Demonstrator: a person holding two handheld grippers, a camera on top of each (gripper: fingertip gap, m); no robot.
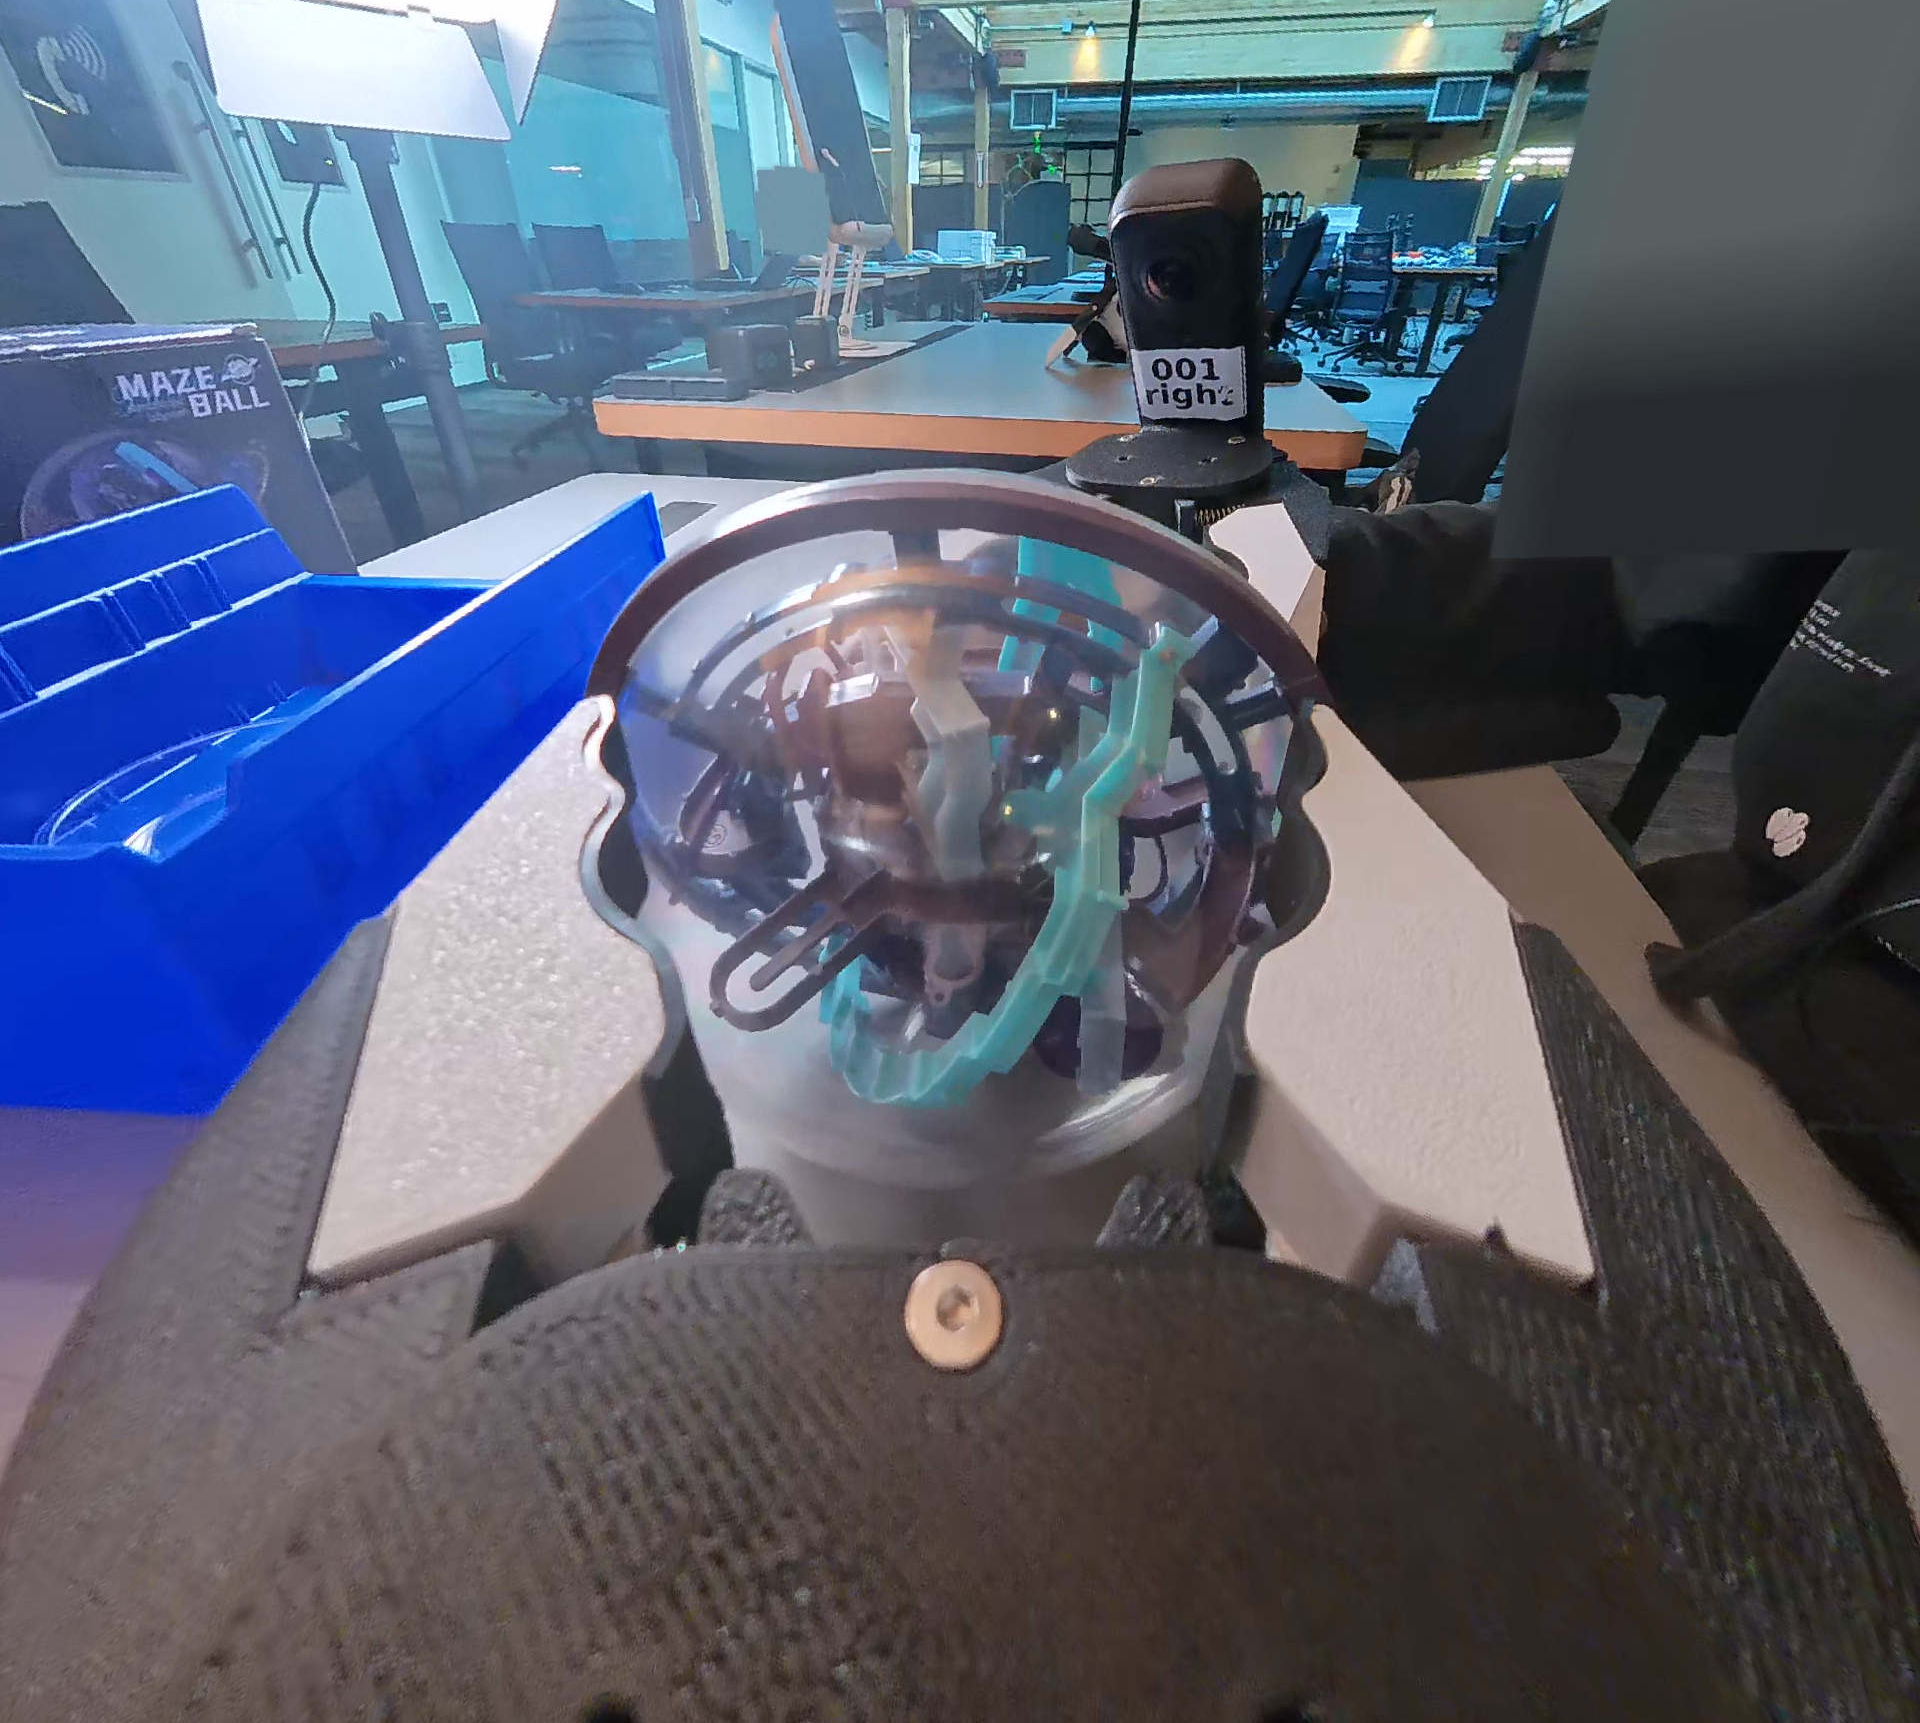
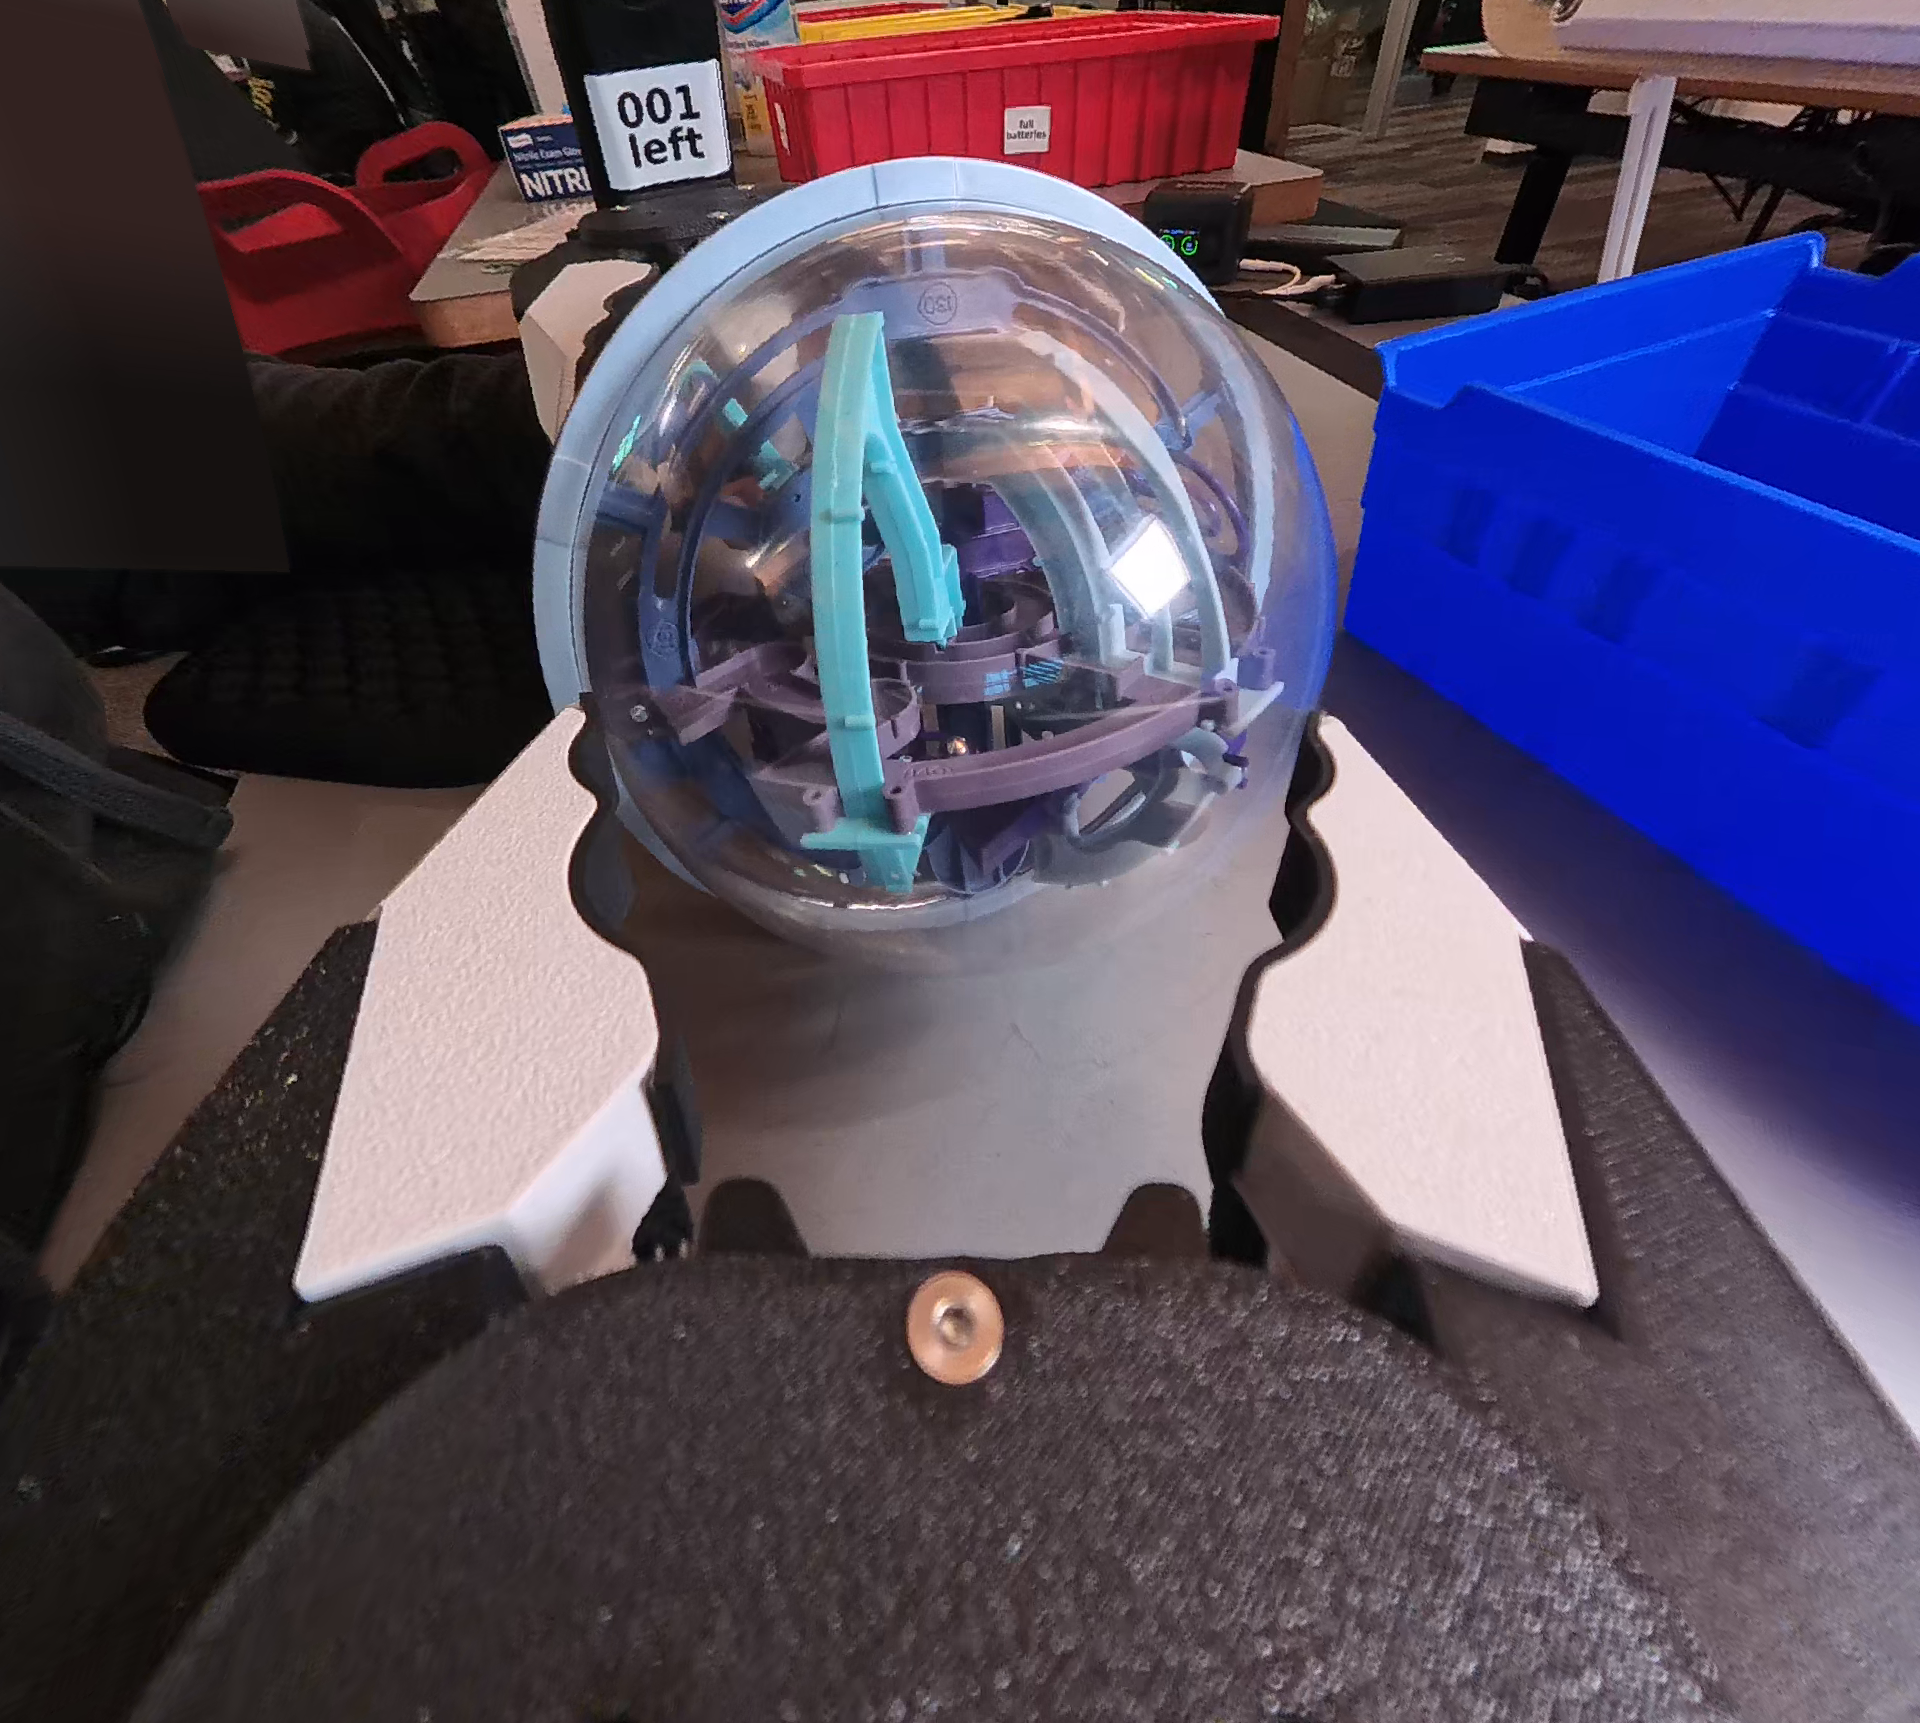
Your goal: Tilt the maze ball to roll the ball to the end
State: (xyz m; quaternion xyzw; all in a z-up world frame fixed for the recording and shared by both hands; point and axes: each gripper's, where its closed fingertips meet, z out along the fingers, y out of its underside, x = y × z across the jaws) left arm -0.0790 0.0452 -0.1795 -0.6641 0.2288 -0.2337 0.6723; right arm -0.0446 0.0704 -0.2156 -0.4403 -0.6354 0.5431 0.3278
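- The left gripper (image 1: 951, 800) cradles the maze ball (image 1: 951, 800) between its white fingers (image 1: 488, 935), clasping it for tilting.
- The right gripper (image 2: 935, 800) holds the opposite side, sharing control.
- A small steel ball (image 2: 958, 746) sits on a purple track.
- The blue bin (image 1: 260, 759) stands beside, apart.

Colours of the maze ball and the things near it

The clear maze ball (image 2: 925, 572) has teal, purple and pale blue tracks inside. The tongs have white fingers (image 2: 478, 1081) on rough black holders. The bin (image 2: 1662, 593) is bright blue.
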